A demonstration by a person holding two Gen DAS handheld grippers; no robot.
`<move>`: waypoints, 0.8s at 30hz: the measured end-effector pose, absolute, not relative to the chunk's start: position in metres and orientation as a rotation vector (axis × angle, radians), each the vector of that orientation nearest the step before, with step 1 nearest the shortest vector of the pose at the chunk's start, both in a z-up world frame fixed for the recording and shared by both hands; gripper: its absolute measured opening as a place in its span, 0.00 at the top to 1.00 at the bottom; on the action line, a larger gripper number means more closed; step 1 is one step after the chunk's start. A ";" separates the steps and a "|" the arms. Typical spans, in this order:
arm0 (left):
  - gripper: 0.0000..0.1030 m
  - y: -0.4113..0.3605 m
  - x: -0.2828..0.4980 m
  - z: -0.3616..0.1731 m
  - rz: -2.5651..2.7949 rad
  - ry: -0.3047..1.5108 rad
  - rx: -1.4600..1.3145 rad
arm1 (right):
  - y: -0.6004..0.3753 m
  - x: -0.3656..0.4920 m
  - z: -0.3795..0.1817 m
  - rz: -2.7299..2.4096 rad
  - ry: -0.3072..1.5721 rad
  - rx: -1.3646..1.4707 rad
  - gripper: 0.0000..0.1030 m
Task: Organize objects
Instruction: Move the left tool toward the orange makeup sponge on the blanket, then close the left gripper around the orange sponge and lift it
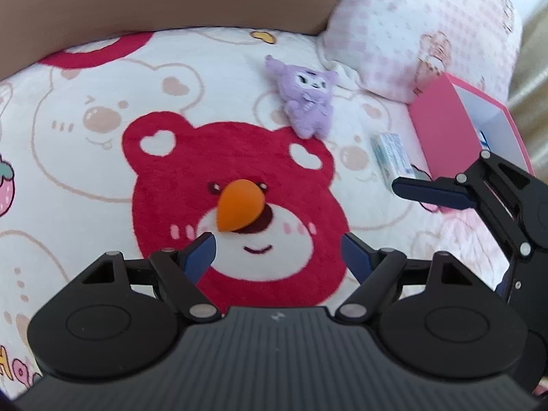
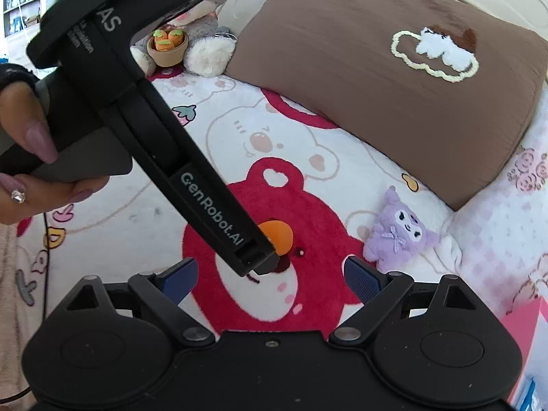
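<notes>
An orange teardrop-shaped sponge [image 1: 239, 205] lies on the red bear face of the blanket [image 1: 164, 178]. My left gripper [image 1: 277, 250] hovers just short of it, open, with nothing between its blue pads. In the right wrist view the left tool's black body [image 2: 191, 157] crosses the picture and hides part of the orange sponge [image 2: 279, 236]. My right gripper [image 2: 272, 279] is open and empty above the bear face. One of its blue fingers [image 1: 431, 193] reaches in from the right. A purple plush [image 1: 304, 96] [image 2: 397, 233] lies further back.
An open pink box [image 1: 445, 126] [image 2: 524, 325] stands at the right, a small white-blue carton [image 1: 392, 156] beside it. A pink checked pillow [image 1: 411, 27] and a brown pillow [image 2: 376, 85] line the back. A grey plush with a carrot pot [image 2: 167, 44] sits far left. A hand [image 2: 20, 137] grips the left tool.
</notes>
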State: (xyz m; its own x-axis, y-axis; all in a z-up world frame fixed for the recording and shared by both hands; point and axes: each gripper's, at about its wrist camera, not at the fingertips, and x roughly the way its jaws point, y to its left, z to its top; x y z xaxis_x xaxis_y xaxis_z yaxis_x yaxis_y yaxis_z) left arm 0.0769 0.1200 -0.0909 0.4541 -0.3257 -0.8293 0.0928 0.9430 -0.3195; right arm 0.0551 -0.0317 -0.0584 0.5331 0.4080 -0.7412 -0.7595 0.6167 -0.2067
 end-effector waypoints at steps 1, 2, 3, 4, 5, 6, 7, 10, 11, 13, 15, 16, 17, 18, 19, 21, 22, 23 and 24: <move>0.24 0.123 0.079 -0.095 -0.250 1.078 -0.261 | -0.029 0.056 -0.062 0.743 0.699 -0.569 0.09; 0.25 0.126 0.081 -0.099 -0.245 1.084 -0.280 | -0.026 0.058 -0.066 0.742 0.689 -0.583 0.09; 0.25 0.128 0.083 -0.103 -0.249 1.089 -0.295 | -0.024 0.060 -0.070 0.738 0.680 -0.593 0.09; 0.25 0.130 0.084 -0.107 -0.253 1.095 -0.308 | -0.022 0.062 -0.074 0.739 0.676 -0.596 0.09; 0.25 0.131 0.086 -0.112 -0.255 1.102 -0.322 | -0.021 0.065 -0.077 0.743 0.677 -0.597 0.09; 0.25 0.133 0.088 -0.116 -0.259 1.105 -0.333 | -0.020 0.067 -0.082 0.749 0.681 -0.599 0.09; 0.25 0.134 0.089 -0.119 -0.262 1.103 -0.338 | -0.019 0.070 -0.086 0.753 0.684 -0.601 0.09; 0.29 0.132 0.090 -0.126 -0.257 1.078 -0.321 | -0.013 0.076 -0.099 0.759 0.685 -0.628 0.10; 0.29 0.131 0.091 -0.127 -0.257 1.071 -0.310 | -0.012 0.079 -0.102 0.762 0.682 -0.637 0.10; 0.29 0.130 0.093 -0.131 -0.256 1.073 -0.311 | -0.009 0.084 -0.109 0.771 0.689 -0.645 0.10; 0.29 0.132 0.096 -0.137 -0.247 1.081 -0.338 | -0.009 0.089 -0.112 0.778 0.694 -0.641 0.10; 0.29 0.134 0.096 -0.140 -0.241 1.076 -0.343 | -0.008 0.091 -0.114 0.782 0.697 -0.638 0.10; 0.29 0.136 0.097 -0.143 -0.234 1.069 -0.346 | -0.007 0.093 -0.116 0.786 0.701 -0.636 0.10; 0.29 0.137 0.097 -0.146 -0.227 1.068 -0.348 | -0.007 0.095 -0.118 0.787 0.701 -0.636 0.10; 0.29 0.139 0.098 -0.149 -0.224 1.070 -0.358 | -0.006 0.097 -0.121 0.787 0.700 -0.641 0.10; 0.32 0.145 0.099 -0.154 -0.240 1.080 -0.395 | -0.003 0.100 -0.127 0.780 0.695 -0.669 0.12; 0.32 0.148 0.100 -0.156 -0.250 1.084 -0.425 | -0.001 0.101 -0.130 0.780 0.695 -0.685 0.15; 0.34 0.151 0.101 -0.158 -0.256 1.082 -0.448 | 0.000 0.102 -0.133 0.782 0.697 -0.699 0.18; 0.35 0.152 0.101 -0.159 -0.254 1.079 -0.450 | 0.002 0.103 -0.137 0.784 0.698 -0.715 0.19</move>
State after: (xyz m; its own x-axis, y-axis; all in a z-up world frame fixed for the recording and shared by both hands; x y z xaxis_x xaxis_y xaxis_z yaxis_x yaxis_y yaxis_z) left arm 0.1010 0.1519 -0.1594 0.4559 -0.4131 -0.7884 -0.0175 0.8815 -0.4719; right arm 0.1026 0.0017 -0.1369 0.5191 0.3724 -0.7693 -0.8075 0.5087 -0.2985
